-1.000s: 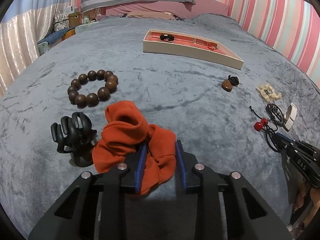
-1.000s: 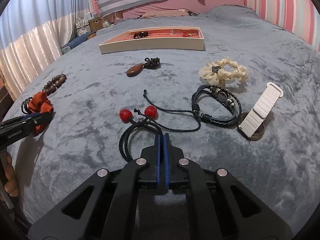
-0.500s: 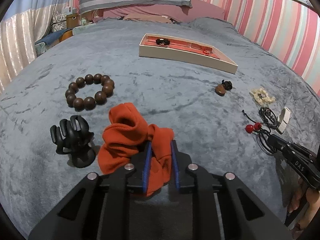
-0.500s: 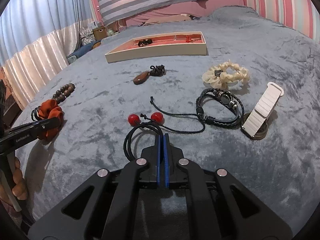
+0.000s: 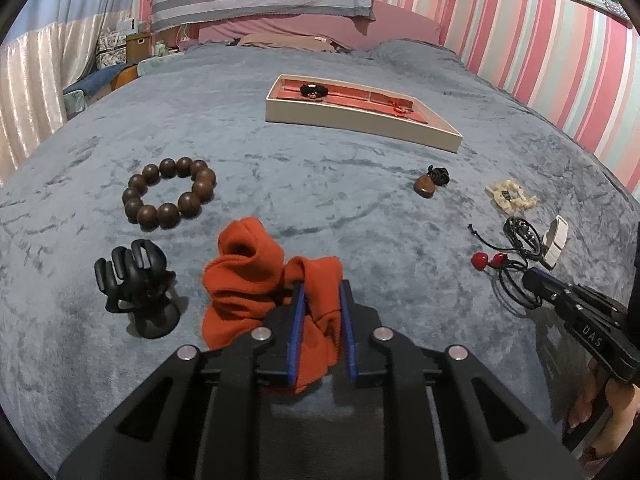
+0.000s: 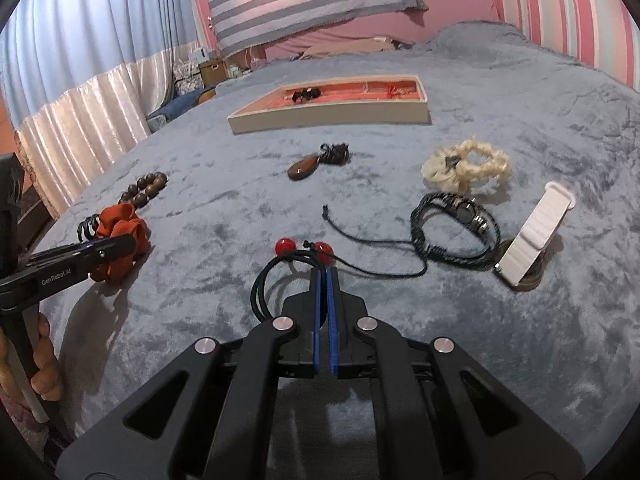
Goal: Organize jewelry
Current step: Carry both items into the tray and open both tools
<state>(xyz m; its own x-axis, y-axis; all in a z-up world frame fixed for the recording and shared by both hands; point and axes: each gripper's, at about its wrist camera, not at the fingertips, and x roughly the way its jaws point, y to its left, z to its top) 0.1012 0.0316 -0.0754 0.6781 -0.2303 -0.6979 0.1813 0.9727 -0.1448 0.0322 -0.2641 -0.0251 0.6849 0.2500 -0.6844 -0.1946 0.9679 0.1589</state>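
a grey velvety bedspread covers the whole bed. nearest in the left wrist view, the left gripper has its blue-lined jaws clamped on a rust-orange fabric scrunchie. just left of it stands a black plastic claw hair clip, and beyond that a ring of dark brown wooden beads. the right gripper has its jaws pressed together on a black elastic hair tie with two red beads. beside it lie a black braided cord bracelet and a white ribbed band, its lower end hard to read. farther off rest a cream scrunchie and a brown teardrop pendant. farthest is a shallow cream tray with red lining, holding small items too tiny to tell. pink striped walls and pale curtains close the room.
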